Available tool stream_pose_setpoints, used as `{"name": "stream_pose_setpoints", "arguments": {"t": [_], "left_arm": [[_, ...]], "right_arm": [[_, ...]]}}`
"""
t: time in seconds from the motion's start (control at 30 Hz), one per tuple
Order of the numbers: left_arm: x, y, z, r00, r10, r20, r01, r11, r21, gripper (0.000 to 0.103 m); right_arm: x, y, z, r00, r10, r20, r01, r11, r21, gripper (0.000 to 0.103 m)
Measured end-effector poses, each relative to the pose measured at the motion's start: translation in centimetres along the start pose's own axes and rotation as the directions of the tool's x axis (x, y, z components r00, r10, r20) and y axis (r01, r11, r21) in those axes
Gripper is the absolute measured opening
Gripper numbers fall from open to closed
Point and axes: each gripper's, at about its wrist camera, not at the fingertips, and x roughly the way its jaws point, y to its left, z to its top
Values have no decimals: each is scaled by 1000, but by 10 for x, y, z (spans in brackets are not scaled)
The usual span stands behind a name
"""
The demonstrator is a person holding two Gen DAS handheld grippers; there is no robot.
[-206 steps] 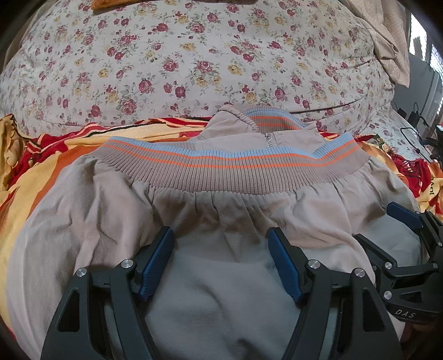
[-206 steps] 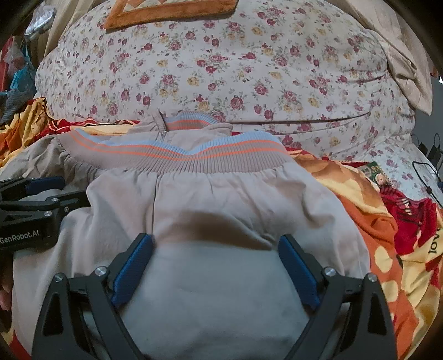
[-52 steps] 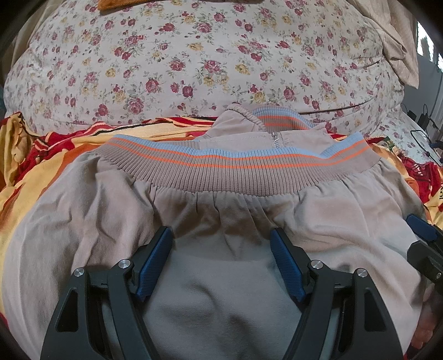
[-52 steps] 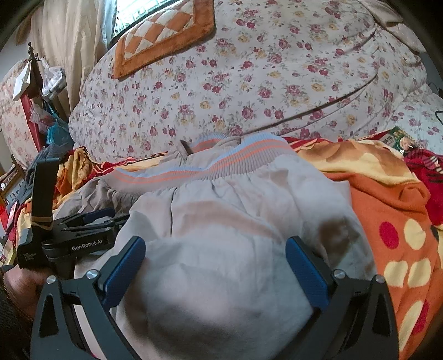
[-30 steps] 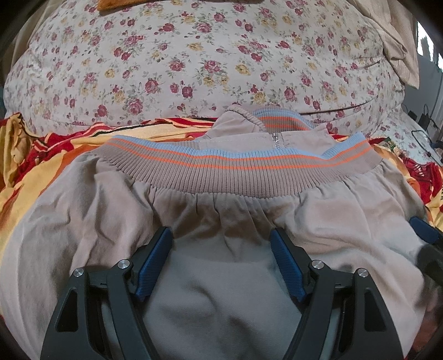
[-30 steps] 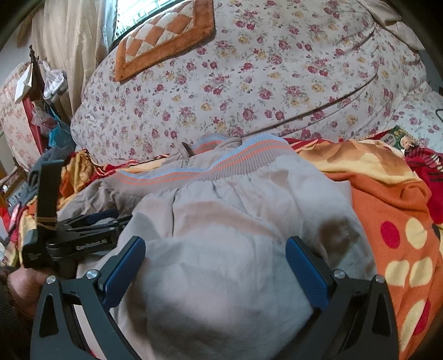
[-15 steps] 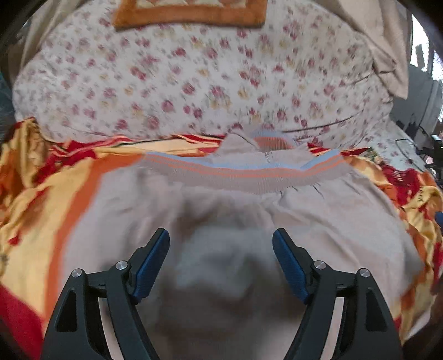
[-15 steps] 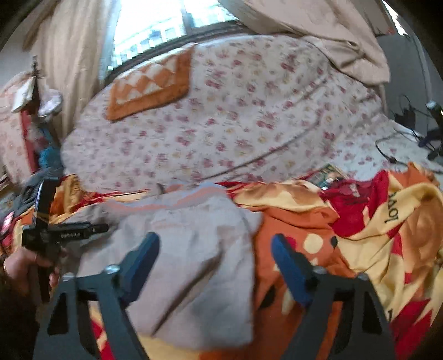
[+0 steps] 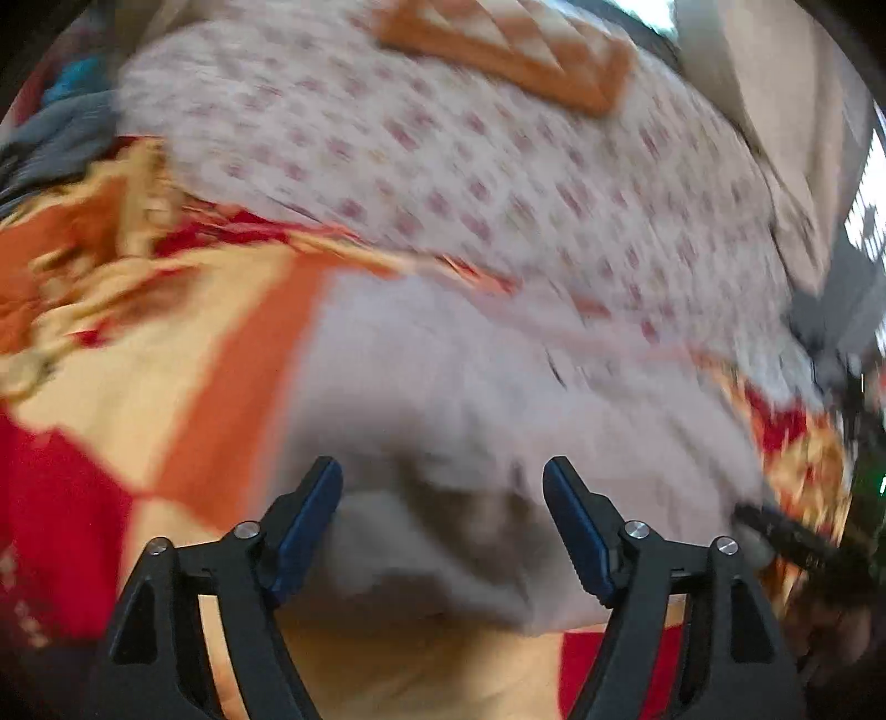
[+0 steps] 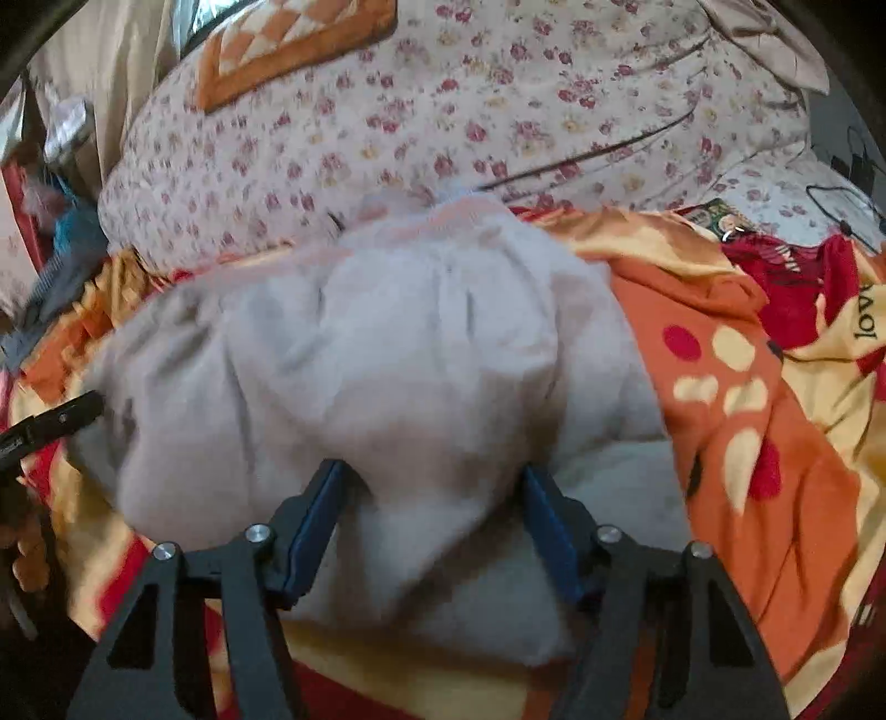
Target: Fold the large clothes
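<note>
A beige jacket with a ribbed, orange-and-blue striped hem lies folded on a red, orange and yellow blanket. In the blurred left wrist view the jacket lies ahead of my left gripper, whose blue-padded jaws stand wide apart above it, holding nothing. My right gripper is open with its jaws on either side of a bunched fold at the jacket's near edge, not closed on it. The left gripper's tip shows at the left edge of the right wrist view.
A large floral quilt is piled behind the jacket, with an orange checked cushion on top. Beige fabric hangs at the back right. Cables lie at the far right on the bed.
Both grippers have lifted and pulled back from the jacket's middle. The left view swings and blurs. The right gripper has narrowed and come down at the jacket's near edge.
</note>
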Motion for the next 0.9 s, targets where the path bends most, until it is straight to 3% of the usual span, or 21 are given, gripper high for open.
{"name": "stream_pose_setpoints", "arguments": {"t": [0.1, 0.23, 0.33, 0.5, 0.63, 0.83, 0.9], "left_arm": [[-10, 25, -12, 1000, 16, 0, -16, 991, -132, 69], [20, 32, -35, 992, -69, -104, 41, 966, -255, 69], [29, 37, -38, 990, -114, -85, 85, 954, -287, 78], [22, 41, -32, 977, -193, -93, 136, 894, -428, 81], [12, 24, -55, 953, -272, -137, 195, 890, -411, 81], [42, 41, -19, 973, -224, -49, 184, 891, -415, 77], [47, 47, -5, 978, -206, -46, 168, 891, -421, 70]], "right_arm": [[4, -10, -7, 1000, 3, -22, -2, 999, 47, 71], [5, -7, -10, 1000, -3, -20, 4, 1000, 25, 71], [5, 0, -12, 999, -28, -27, 27, 1000, -14, 73], [5, 9, -13, 999, -44, -32, 42, 998, -51, 78], [3, 6, -14, 999, -31, -33, 30, 999, -32, 78], [3, 5, -14, 999, -30, -34, 29, 999, -33, 78], [3, 4, -14, 999, -25, -33, 24, 999, -28, 78]]}}
